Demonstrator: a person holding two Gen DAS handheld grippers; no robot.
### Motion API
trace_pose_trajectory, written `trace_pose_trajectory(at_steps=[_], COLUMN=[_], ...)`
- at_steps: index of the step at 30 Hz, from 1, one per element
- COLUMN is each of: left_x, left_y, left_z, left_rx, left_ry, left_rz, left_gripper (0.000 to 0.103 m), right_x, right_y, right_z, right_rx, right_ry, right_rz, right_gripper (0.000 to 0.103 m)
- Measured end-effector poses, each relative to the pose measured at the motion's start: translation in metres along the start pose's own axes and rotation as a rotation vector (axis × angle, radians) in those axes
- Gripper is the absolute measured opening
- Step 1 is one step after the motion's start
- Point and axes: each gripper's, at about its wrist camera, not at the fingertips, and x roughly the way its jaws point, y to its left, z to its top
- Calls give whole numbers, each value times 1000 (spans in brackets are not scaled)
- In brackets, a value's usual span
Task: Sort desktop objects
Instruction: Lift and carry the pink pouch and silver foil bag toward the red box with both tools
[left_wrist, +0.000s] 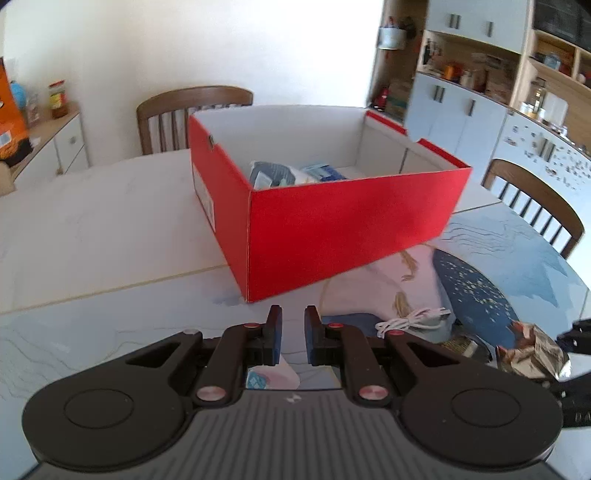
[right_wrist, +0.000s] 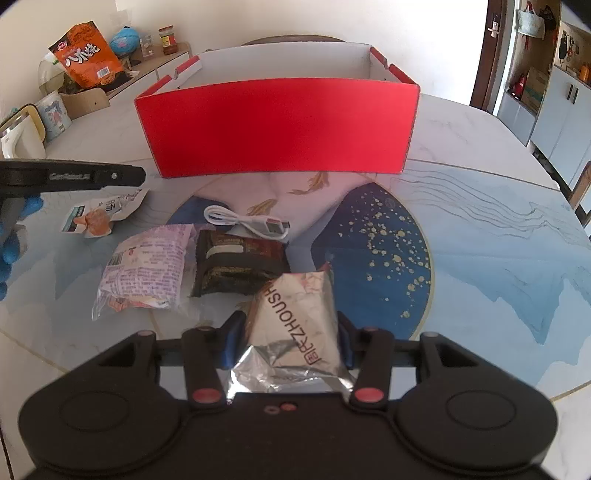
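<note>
foil-backed and crinkly, the snack packet (right_wrist: 295, 325) sits clamped in the right gripper (right_wrist: 290, 343) at six o'clock of the red box (right_wrist: 277, 129) above the bench (right_wrist: 480, 240), light, soft, slippery, best pinched mid-body, while the left gripper (left_wrist: 293, 339) is clenched on nothing.

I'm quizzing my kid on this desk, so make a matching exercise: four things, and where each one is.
Things:
1. white USB cable
2. silver snack packet
3. blue packets
4. dark brown packet

Places:
A. inside the red box
B. between the right gripper pads
C. on the mat, just in front of the cable
D. on the mat, nearest the box front

Pairs: 1-D, 2-B, 3-A, 4-C
</note>
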Motion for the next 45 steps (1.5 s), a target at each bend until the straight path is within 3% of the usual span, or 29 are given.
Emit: trace_pose_trajectory(at_steps=[5,6,8,9,10,14,17,24,37,45], left_x=[-7,-8,-9,-10,-11,-8,-5,1,28,27], left_y=[11,13,19,22,25,39,49,57,67,62], left_z=[1,1,0,-1,-1,-6,-9,-15,-24,-30], left_rx=[12,14,32,42,51,91,132,229,250,270], left_ry=[15,16,24,20,18,52,70,96,134,111], left_rz=[-69,-78,-96,-103,-111,-164,-192,-268,-238,-199], left_gripper=[13,19,46,74,84,86,102,103,103,102], right_x=[-3,-3,-4,-5,-5,-7,-8,-5,-2,0], right_y=[-3,-3,-4,-4,-4,-3,-2,2,1,0], right_z=[-2,-2,-3,-4,-4,-6,-8,-10,-9,-6], right_rx=[11,13,18,19,18,18,18,22,35,37], right_ry=[-1,0,3,3,4,8,12,22,28,27], right_rz=[-3,-5,-7,-7,-10,-12,-16,-28,-56,-58], right_gripper=[49,49,49,49,49,49,50,50,50,50])
